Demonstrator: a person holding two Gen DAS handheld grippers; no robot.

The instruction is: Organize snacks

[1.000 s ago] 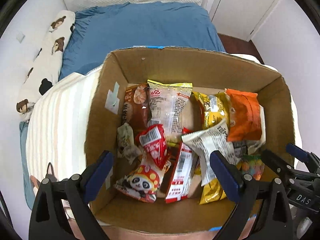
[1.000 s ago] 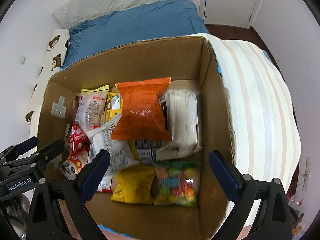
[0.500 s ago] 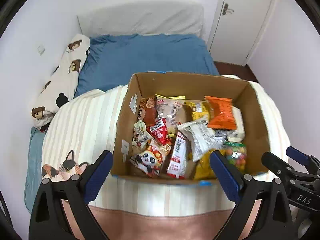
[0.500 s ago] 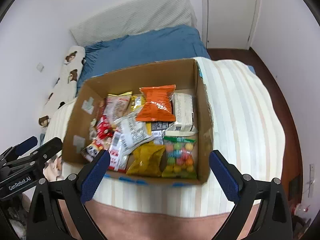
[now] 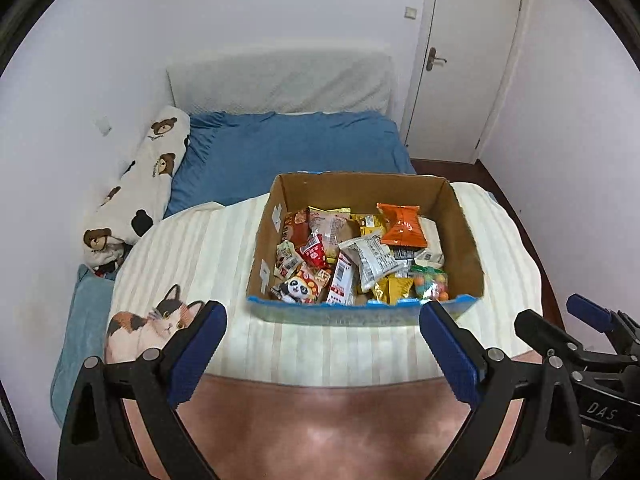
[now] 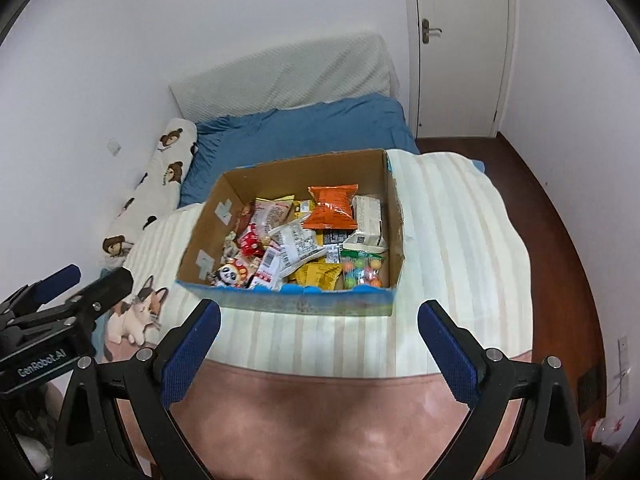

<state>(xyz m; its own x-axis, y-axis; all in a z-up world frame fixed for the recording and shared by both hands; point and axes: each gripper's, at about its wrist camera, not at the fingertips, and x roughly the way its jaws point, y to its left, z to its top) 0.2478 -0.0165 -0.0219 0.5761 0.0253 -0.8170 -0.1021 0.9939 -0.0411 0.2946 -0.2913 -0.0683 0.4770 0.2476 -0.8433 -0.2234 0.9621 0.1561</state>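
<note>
An open cardboard box [image 5: 464,224] [image 6: 396,216] stands on a striped blanket on the bed, holding several snack packets. An orange packet [image 5: 401,227] [image 6: 332,208] lies at the back, a panda packet [image 5: 298,288] [image 6: 230,272] at the front left, a bag of coloured candy balls [image 5: 430,282] [image 6: 362,268] at the front right. My left gripper [image 5: 322,344] is open and empty, well back from the box's near wall. My right gripper [image 6: 318,340] is open and empty, also short of the box.
The striped blanket [image 5: 208,248] [image 6: 460,240] has a cat print [image 5: 148,328] at the left. A bear-print pillow [image 5: 140,184], blue sheet [image 5: 296,148] and white headboard cushion lie behind. A door [image 5: 464,60] and wooden floor [image 6: 560,216] are at right.
Both grippers have pulled back and up from over the box, so the box now looks small and the whole bed and room show. Both stay open and empty.
</note>
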